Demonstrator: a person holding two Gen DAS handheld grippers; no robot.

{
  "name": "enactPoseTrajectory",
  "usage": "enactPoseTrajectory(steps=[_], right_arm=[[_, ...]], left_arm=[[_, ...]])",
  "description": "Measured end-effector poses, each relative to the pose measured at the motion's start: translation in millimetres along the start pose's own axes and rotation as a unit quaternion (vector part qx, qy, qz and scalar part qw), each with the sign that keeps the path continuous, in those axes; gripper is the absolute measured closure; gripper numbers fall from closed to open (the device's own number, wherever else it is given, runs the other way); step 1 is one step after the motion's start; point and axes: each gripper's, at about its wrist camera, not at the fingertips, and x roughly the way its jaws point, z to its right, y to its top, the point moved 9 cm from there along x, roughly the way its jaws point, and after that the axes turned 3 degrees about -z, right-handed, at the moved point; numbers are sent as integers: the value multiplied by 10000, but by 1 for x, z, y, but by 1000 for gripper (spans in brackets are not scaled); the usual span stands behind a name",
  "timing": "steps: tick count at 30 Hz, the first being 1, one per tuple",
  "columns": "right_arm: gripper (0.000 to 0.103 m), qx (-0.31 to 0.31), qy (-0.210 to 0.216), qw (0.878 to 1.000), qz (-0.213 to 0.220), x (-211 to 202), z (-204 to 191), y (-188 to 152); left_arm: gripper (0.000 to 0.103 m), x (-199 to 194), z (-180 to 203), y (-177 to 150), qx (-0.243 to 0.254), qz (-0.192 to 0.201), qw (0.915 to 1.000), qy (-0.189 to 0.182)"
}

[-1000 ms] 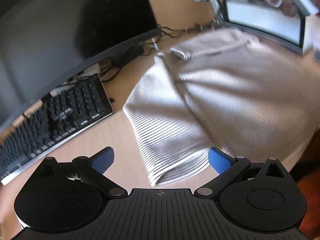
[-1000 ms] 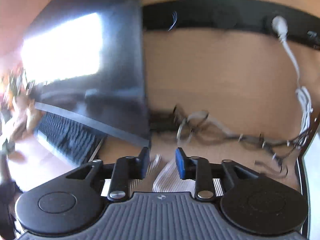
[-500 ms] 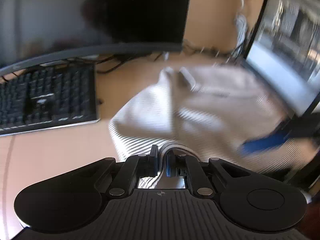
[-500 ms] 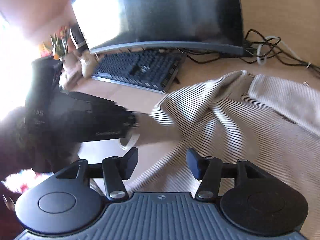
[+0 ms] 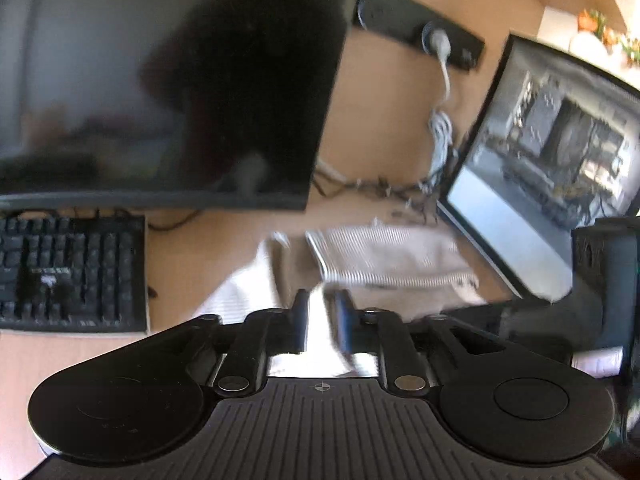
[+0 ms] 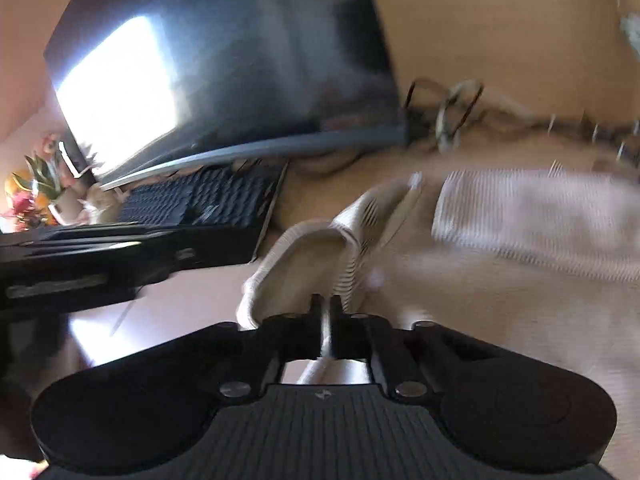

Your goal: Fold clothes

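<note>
A beige, finely striped garment [image 5: 384, 260] lies on the wooden desk [image 5: 224, 248] between two monitors; it also shows in the right wrist view [image 6: 520, 240]. My left gripper [image 5: 322, 312] is shut on the garment's near hem, with cloth pinched between the fingers. My right gripper [image 6: 325, 312] is shut on a raised fold of the same garment [image 6: 304, 264]. A folded sleeve [image 5: 360, 252] lies flat across the top. The left gripper's body [image 6: 80, 264] crosses the left of the right wrist view. Both views are blurred.
A large dark monitor [image 5: 160, 80] stands at the back left with a black keyboard [image 5: 72, 276] in front. A second lit monitor [image 5: 552, 168] stands at the right. Cables [image 5: 380, 188] run along the back wall. Flowers [image 6: 32, 196] stand far left.
Both grippers have closed on the garment; a second ago the left was open and the right sat near the cables. The near edge is now lifted and both views have swung toward the monitors.
</note>
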Motion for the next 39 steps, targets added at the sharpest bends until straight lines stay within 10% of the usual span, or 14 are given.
enactPoseTrajectory(steps=[3, 9, 13, 14, 17, 23, 25, 26, 28, 39], right_arm=[[103, -327, -295, 9976, 533, -23, 21, 41], [102, -315, -657, 9906, 1158, -79, 80, 123], [83, 557, 434, 9975, -56, -54, 76, 66], [68, 832, 795, 9924, -446, -43, 68, 41], [64, 1695, 1653, 9598, -1509, -12, 38, -27], [39, 595, 1255, 9789, -1496, 28, -8, -60], [50, 274, 1050, 9855, -1308, 42, -17, -59], [79, 156, 976, 9871, -1256, 49, -19, -58], [99, 62, 883, 9889, -1196, 56, -17, -48], [100, -467, -307, 9927, 1072, -61, 88, 127]], left_arm=[[47, 4, -9, 5, -128, 136, 9996, 221], [32, 33, -8, -3, -83, -69, 9993, 366], [22, 35, -24, -11, -364, -165, 9975, 581], [20, 34, -32, -13, -449, -192, 9963, 708], [11, 28, -54, -21, -706, -279, 9911, 1097], [7, 17, -79, -34, -1064, -491, 9790, 1668], [6, 14, -80, -35, -1109, -480, 9775, 1728], [6, 12, -80, -35, -1126, -457, 9773, 1737], [4, 8, -79, -32, -1100, -387, 9784, 1708], [1, 37, -46, -18, -675, -381, 9912, 1075]])
